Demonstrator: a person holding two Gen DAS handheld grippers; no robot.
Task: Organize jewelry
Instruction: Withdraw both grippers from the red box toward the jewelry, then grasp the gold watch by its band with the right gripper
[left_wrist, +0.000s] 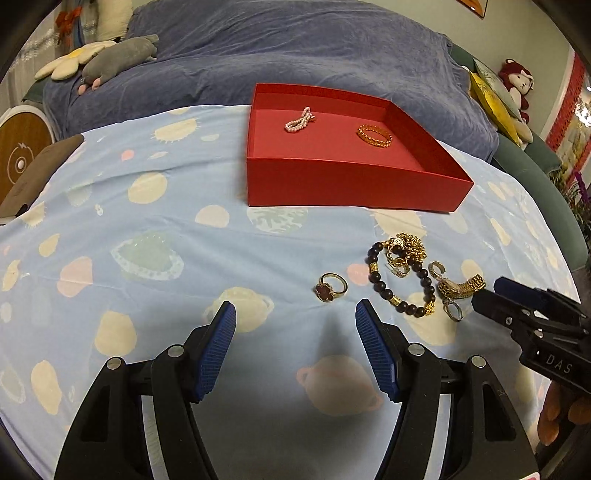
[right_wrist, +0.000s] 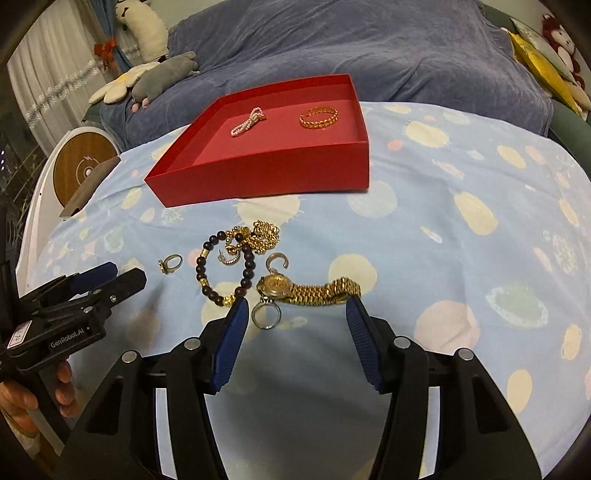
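A red box (left_wrist: 354, 184) is set on the patterned sheet (left_wrist: 147, 258) of a bed, its low walls open at the top. Two pieces are held inside it, well apart: a pearl bracelet (left_wrist: 298, 120) toward the far left and a gold bangle (left_wrist: 374, 136) toward the right; the rest of its floor is bare. The other jewelry is gathered on the sheet in front of the box — a dark bead bracelet (right_wrist: 225, 271) overlapping a gold chain (right_wrist: 264, 234), a gold watch (right_wrist: 306, 290) just beside it, a silver ring (right_wrist: 266, 314) touching the watch, and a ring with a red stone (left_wrist: 330, 290) lying apart to the left of the cluster. The left gripper (left_wrist: 295, 314) is held spread wide above bare sheet, near the red-stone ring, nothing between its pads. The right gripper (right_wrist: 295, 310) is likewise released, its fingers (right_wrist: 236, 321) straddling the watch and the silver ring without closing on either. Bare sheet is seen to the left of the box and to the right of the cluster; a blue blanket (left_wrist: 295, 55) is heaped behind the box.
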